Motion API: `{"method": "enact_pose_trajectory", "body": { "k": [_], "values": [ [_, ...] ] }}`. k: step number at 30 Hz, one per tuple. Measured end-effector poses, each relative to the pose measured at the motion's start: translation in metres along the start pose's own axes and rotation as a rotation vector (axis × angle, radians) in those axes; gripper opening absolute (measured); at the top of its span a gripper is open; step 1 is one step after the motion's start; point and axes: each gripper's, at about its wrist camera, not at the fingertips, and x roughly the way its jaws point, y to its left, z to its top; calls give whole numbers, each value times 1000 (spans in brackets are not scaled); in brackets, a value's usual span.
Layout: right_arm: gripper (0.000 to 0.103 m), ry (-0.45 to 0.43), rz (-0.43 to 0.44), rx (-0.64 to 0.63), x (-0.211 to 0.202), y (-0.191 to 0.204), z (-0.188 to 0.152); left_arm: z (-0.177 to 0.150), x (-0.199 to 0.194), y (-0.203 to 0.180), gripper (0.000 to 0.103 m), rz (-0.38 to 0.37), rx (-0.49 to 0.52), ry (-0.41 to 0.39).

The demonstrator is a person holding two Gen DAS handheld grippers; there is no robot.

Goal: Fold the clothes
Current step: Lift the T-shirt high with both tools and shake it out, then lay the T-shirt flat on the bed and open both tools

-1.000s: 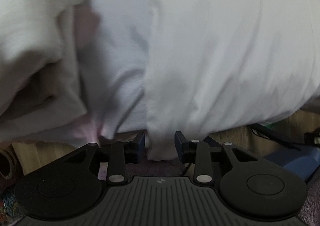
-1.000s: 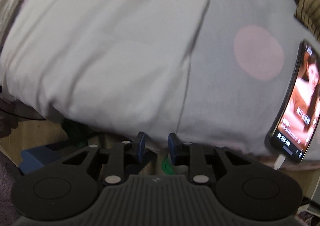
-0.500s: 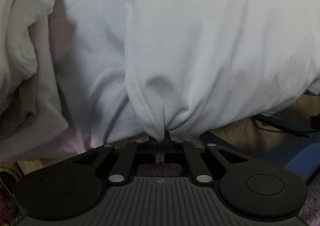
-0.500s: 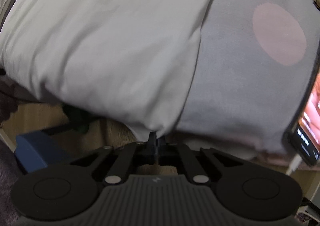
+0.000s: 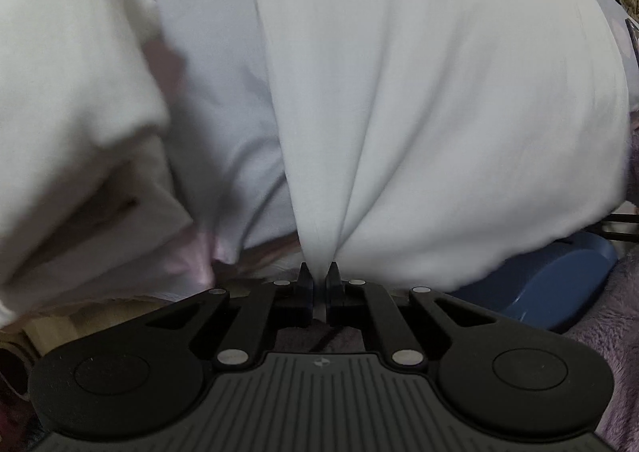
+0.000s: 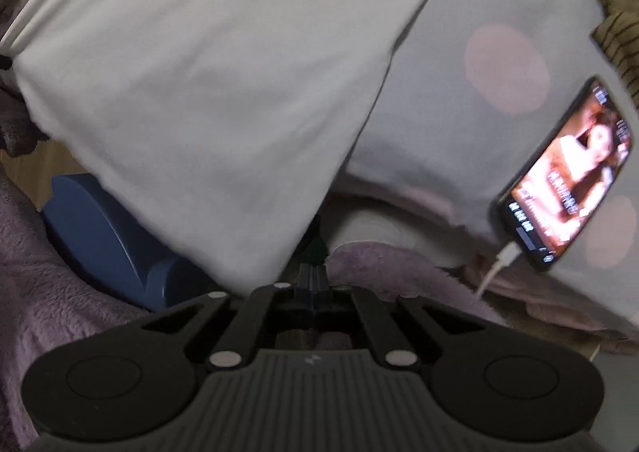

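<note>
A white garment (image 5: 419, 112) lies spread over a grey bedsheet with pink dots (image 6: 499, 64). My left gripper (image 5: 318, 278) is shut on the garment's near edge, and the cloth puckers into a fold at the jaws. In the right wrist view the same white garment (image 6: 207, 92) hangs over the bed edge. My right gripper (image 6: 313, 272) is shut at its lower corner; the pinched cloth itself is barely visible between the jaws.
A cream garment (image 5: 68, 112) is bunched at the left. A lit phone (image 6: 567, 180) with a white cable lies on the sheet at the right. A blue object (image 6: 108, 236) sits below the bed edge, beside purple fleece (image 6: 24, 284). A brown striped cloth (image 6: 619, 12) lies far right.
Both grippers were open a second ago and have closed on the white garment's near edge. Both now pull the edge toward me and the cloth lifts off the sheet.
</note>
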Motion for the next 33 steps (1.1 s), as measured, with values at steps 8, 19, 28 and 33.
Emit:
{"method": "enact_pose_trajectory", "body": {
  "k": [8, 19, 28, 33],
  "values": [
    [9, -90, -7, 35, -10, -13, 14, 6, -1, -1, 17, -17, -27, -14],
    [30, -453, -22, 229, -58, -54, 72, 71, -55, 26, 37, -115, -176, -387],
    [34, -695, 34, 568, -62, -120, 117, 160, -61, 76, 37, -97, -312, -612],
    [34, -751, 63, 643, -52, -143, 143, 186, -27, 94, 37, -82, -367, -615]
  ]
}}
